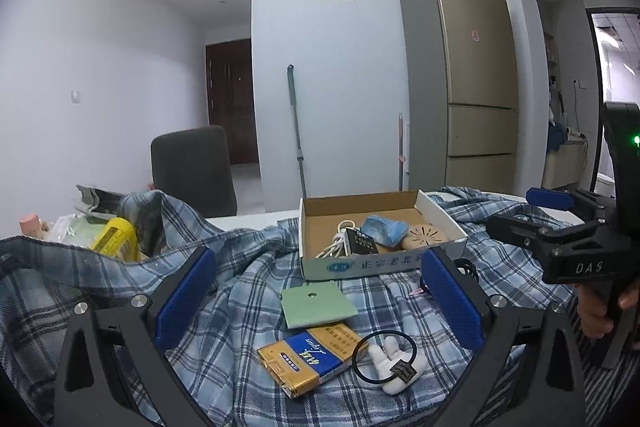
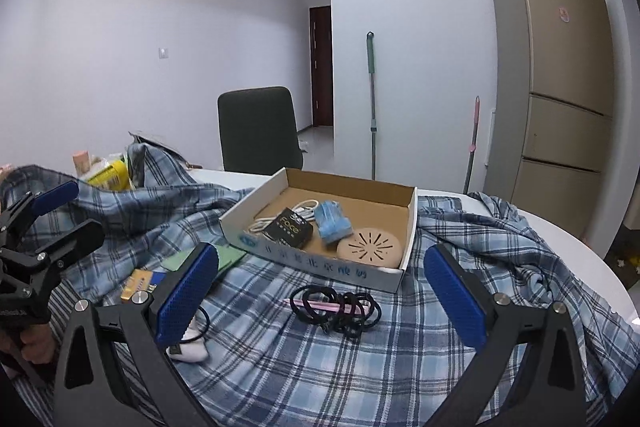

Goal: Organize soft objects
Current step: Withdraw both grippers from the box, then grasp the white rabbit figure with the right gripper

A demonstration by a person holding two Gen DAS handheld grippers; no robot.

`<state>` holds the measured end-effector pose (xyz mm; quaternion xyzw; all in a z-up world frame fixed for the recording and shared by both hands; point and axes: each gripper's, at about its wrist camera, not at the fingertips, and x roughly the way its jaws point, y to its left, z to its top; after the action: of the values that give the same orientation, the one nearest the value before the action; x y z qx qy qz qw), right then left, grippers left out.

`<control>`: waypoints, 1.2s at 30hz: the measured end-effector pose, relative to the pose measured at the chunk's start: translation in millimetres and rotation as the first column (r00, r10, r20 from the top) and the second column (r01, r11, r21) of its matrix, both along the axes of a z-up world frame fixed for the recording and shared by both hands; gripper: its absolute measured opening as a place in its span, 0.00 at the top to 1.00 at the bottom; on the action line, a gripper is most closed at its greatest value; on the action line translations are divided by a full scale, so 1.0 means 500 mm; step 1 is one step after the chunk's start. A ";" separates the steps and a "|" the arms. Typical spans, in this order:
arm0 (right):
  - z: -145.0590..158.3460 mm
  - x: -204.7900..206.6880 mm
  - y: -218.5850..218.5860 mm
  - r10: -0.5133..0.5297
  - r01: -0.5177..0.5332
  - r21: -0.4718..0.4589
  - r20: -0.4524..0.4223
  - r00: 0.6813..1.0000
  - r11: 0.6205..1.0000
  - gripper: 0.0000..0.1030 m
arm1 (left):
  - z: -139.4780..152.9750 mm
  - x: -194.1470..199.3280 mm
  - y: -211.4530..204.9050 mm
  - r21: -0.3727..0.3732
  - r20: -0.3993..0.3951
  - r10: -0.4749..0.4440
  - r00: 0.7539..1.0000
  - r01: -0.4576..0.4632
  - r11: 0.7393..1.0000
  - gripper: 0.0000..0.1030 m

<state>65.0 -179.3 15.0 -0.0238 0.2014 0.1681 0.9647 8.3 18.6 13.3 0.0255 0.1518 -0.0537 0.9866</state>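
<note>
In the left wrist view, the left gripper (image 1: 320,301) is seen with its blue pads spread wide and nothing grasped between them. Below and between the pads, on a blue plaid cloth (image 1: 248,267) that is spread over the table, a green card (image 1: 318,307), a gold and blue packet (image 1: 310,355) and a white plush toy (image 1: 394,363) ringed by a black hair tie (image 1: 362,347) are laid near one another. Just beyond them a shallow cardboard box (image 1: 316,223) is set on the cloth; a crumpled blue cloth piece (image 1: 384,229), a white cable (image 1: 340,239), a small black box (image 1: 361,243) and a round tan disc (image 1: 426,237) are held in it. At the far left a yellow bottle (image 1: 116,237) is partly wrapped by the cloth. At the right the right gripper (image 1: 520,215) is seen from the side, its fingers released and empty, with a hand (image 1: 600,311) around its grip.

In the right wrist view, the right gripper (image 2: 320,297) is shown wide open above the plaid cloth (image 2: 360,355). A tangle of black hair ties (image 2: 340,307) with a pink stick (image 2: 320,304) through it is found between the pads, near the box (image 2: 320,267). The plush toy (image 2: 192,347) is partly hidden behind the left pad. The left gripper (image 2: 68,211) is seen at the far left, open and empty.
</note>
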 end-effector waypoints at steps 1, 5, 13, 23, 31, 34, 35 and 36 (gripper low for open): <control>-0.004 0.001 0.001 0.000 0.000 -0.006 -0.001 1.000 1.000 0.00 | 0.001 0.001 0.004 -0.008 0.000 0.001 1.000 -0.001 1.000 0.00; -0.013 0.005 0.001 0.008 -0.008 -0.013 -0.016 1.000 1.000 0.00 | -0.002 0.006 0.015 -0.037 -0.015 0.003 1.000 -0.003 0.999 0.00; -0.005 0.008 0.016 0.004 -0.005 -0.031 -0.049 0.999 1.000 0.00 | 0.020 0.005 0.025 -0.012 -0.038 -0.039 0.999 0.038 0.999 0.00; -0.028 0.027 0.107 0.023 -0.060 -0.115 -0.297 0.954 0.991 0.01 | 0.030 0.018 0.083 -0.137 -0.058 0.001 0.998 -0.009 0.991 0.00; -0.093 0.013 0.190 0.122 -0.200 -0.157 -0.402 0.908 0.967 0.18 | -0.006 0.040 0.076 -0.094 -0.099 0.059 0.993 -0.069 0.993 0.00; -0.115 0.006 0.211 0.148 -0.240 -0.165 -0.434 0.889 0.957 0.23 | -0.007 0.038 0.076 -0.097 -0.096 0.056 0.994 -0.065 0.993 0.00; -0.123 0.004 0.215 0.157 -0.254 -0.167 -0.445 0.882 0.953 0.26 | -0.007 0.037 0.078 -0.100 -0.095 0.056 0.994 -0.066 0.993 0.00; -0.129 0.004 0.217 0.161 -0.261 -0.168 -0.453 0.877 0.951 0.28 | -0.007 0.037 0.080 -0.102 -0.094 0.058 0.994 -0.067 0.993 0.00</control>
<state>67.0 -70.6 -49.3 -0.1163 0.4248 0.2502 0.8622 26.9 58.7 10.0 -0.0336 0.1942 -0.0319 0.9799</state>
